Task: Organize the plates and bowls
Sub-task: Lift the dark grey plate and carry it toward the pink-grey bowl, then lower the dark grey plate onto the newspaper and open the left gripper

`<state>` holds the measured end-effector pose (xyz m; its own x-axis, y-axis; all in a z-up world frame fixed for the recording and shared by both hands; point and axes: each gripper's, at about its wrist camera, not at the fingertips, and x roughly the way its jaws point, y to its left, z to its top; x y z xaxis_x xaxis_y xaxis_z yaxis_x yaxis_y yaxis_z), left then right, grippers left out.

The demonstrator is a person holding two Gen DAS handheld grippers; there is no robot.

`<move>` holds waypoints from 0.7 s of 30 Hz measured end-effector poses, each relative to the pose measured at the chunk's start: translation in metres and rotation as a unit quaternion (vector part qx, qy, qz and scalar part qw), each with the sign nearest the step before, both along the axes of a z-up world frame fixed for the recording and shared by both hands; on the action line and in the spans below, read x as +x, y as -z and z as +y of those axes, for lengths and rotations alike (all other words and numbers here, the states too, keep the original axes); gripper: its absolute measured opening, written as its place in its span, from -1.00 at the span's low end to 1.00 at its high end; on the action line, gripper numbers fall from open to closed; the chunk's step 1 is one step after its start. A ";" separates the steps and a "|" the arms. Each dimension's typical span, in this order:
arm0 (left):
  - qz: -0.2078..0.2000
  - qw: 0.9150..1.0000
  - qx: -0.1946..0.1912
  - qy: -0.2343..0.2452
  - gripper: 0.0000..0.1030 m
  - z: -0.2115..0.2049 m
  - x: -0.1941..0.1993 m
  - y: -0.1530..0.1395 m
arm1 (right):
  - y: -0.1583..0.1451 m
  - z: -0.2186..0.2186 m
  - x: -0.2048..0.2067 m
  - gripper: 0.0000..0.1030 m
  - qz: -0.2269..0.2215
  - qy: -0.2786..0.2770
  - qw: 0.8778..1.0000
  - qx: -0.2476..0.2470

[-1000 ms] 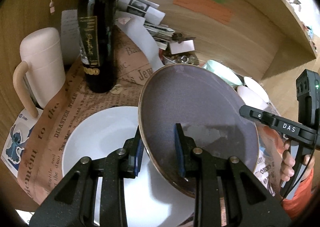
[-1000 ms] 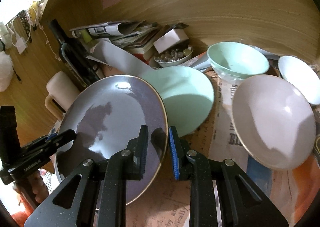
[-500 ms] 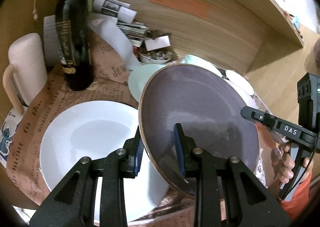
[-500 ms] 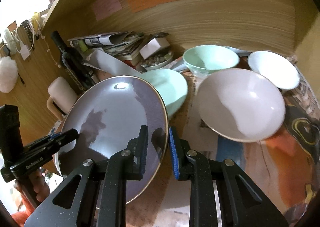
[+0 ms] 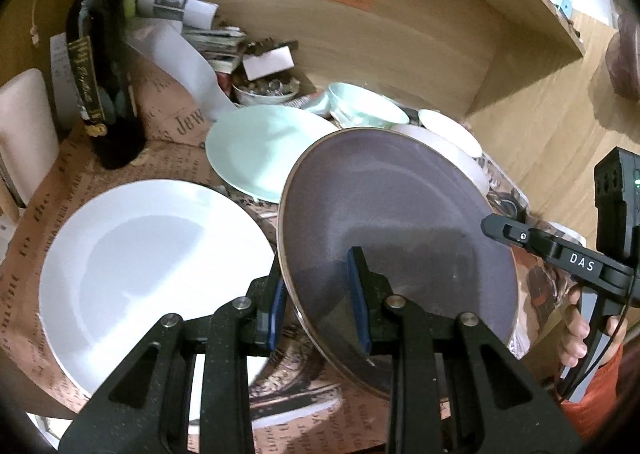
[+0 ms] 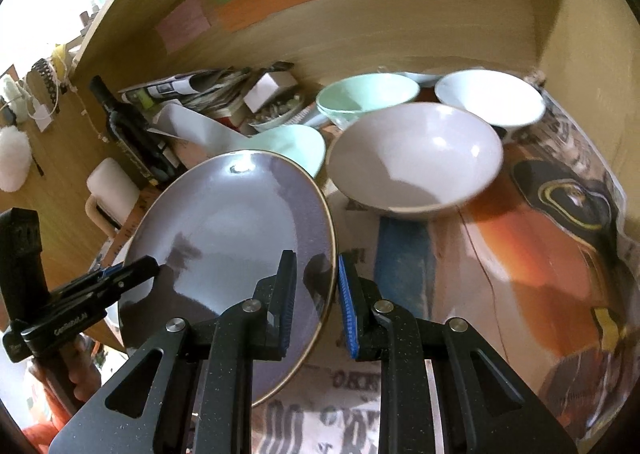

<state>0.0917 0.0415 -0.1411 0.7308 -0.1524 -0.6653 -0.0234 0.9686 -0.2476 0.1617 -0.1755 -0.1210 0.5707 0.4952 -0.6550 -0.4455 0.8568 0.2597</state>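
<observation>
Purple plate point(image 5: 400, 222) carried rightward off white plate point(image 5: 152, 266); both tongs point(image 5: 318, 296) point(image 6: 316, 298) pinching opposite rims.

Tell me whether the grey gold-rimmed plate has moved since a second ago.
Yes. The grey plate has moved right, off the white plate and away from the wine bottle.

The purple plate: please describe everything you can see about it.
The purple plate is round and shallow, glossy like glazed ceramic, with a thin brownish rim. It looks empty and is held tilted above the paper-covered table. The left hand-held gripper clamps its near left edge, and the right hand-held gripper clamps the opposite edge. Nothing else visibly touches it.
</observation>
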 end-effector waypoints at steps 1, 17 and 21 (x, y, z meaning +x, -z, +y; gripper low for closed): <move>0.002 1.000 -0.001 0.002 -0.44 -0.002 0.000 0.002 | 0.002 -0.003 -0.001 -0.63 0.002 0.003 1.000 0.001; 0.044 0.999 -0.008 0.019 -0.44 -0.017 0.009 0.025 | 0.027 -0.025 -0.003 -0.63 0.037 0.015 0.999 -0.009; 0.052 0.998 -0.003 0.024 -0.44 -0.023 0.013 0.029 | 0.033 -0.028 -0.001 -0.63 0.047 0.018 0.999 -0.011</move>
